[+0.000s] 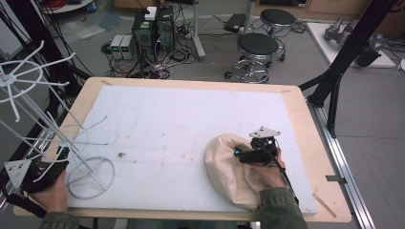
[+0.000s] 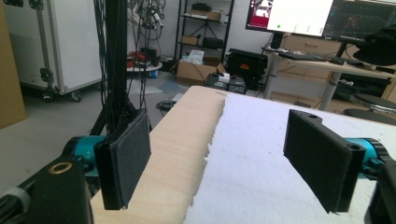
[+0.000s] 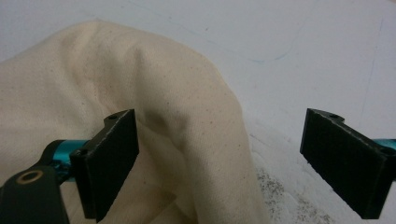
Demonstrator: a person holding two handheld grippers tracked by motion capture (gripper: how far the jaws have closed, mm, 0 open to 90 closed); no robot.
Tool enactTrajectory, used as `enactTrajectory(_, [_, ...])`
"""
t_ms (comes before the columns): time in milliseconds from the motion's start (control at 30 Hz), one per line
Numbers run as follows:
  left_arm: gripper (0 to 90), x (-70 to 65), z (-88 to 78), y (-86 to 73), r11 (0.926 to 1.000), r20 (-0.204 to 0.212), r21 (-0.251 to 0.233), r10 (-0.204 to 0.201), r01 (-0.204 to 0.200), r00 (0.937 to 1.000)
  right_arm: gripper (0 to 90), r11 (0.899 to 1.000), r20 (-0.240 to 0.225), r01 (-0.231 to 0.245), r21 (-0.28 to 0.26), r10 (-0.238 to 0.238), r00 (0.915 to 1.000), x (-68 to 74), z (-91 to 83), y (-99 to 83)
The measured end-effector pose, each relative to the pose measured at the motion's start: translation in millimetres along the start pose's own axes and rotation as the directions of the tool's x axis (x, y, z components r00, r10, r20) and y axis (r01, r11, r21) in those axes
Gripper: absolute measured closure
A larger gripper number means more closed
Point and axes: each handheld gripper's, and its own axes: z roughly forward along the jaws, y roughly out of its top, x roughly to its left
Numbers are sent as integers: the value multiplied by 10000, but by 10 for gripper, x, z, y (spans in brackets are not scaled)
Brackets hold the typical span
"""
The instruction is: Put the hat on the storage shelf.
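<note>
**Open tongs over a soft bag**

The right tongs [image 3: 219, 163] are wide open, holding nothing. They sit low in the right gripper view, with a fold of the cream bag [image 3: 187, 121] between the jaws. In the high view the bag [image 1: 224, 164] lies at the lower right of the white mat [image 1: 191, 124], and the right tongs [image 1: 255, 150] rest on top of it.

The left tongs [image 2: 219, 163] are wide open too, and hold nothing. They point along the left edge of the table [image 2: 182, 140], far from the bag.

What could go wrong? I think the bag is soft and floppy. If the jaws close on too thin a fold, the cloth may slip out. If they pinch only the top layer, the rest may drag along the mat.

The white wire rack [image 1: 57, 133] stands at the left of the high view, near the left hand [image 1: 50, 193]. Its thin arms stick out, so the cloth or a cable could snag there. Nothing lies on the mat between the bag and the rack.
</note>
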Motion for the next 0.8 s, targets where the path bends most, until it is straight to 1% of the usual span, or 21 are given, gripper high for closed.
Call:
enactTrajectory(67, [232, -2, 1, -1, 10000, 16, 2, -3, 3, 10000, 106, 10000, -25, -17, 76, 17, 10000, -1, 12, -5])
enactTrajectory(200, [234, 0, 1, 0, 10000, 1, -4, 10, -10, 10000, 106, 9997, 7, 104, 230, -104, 9999, 8, 36, -12])
enactTrajectory(300, [234, 0, 0, 0, 10000, 8, -7, 16, -16, 10000, 108, 9989, 202, 98, 463, -108, 9997, 8, 54, -20])
enactTrajectory(333, [234, -1, 0, 0, 10000, 11, -14, 21, -21, 10000, 144, 9983, 265, 99, 577, -115, 9996, 9, 66, -26])
enactTrajectory(367, [235, -2, -1, 0, 10000, 8, -13, 26, -26, 10000, 170, 9955, 456, 349, 883, -390, 9982, 19, 83, -36])
enactTrajectory(400, [235, -3, 0, 0, 10000, 12, -11, 28, -28, 10000, 181, 9928, 515, 517, 1078, -575, 9970, 25, 99, -45])
enactTrajectory(433, [235, -3, 0, 0, 10000, 12, -11, 26, -26, 10000, 201, 9909, 418, 600, 1203, -654, 9970, 29, 118, -54])
enactTrajectory(500, [235, -2, -1, 0, 10000, 4, -19, 24, -24, 10000, 215, 9914, 407, 655, 1137, -705, 9967, 32, 110, -49])
enactTrajectory(567, [235, -1, 0, 0, 10000, 8, -7, 16, -16, 10000, 268, 9912, 244, 700, 1120, -732, 9970, 36, 105, -48])
enactTrajectory(633, [235, -2, -1, 0, 10000, 9, -25, 11, -11, 10000, 303, 9911, 157, 748, 1097, -770, 9969, 43, 103, -45])
enactTrajectory(800, [235, -3, 0, 0, 10000, 12, -4, 17, -17, 10000, 394, 9918, -166, 624, 1114, -609, 9980, 39, 101, -43])
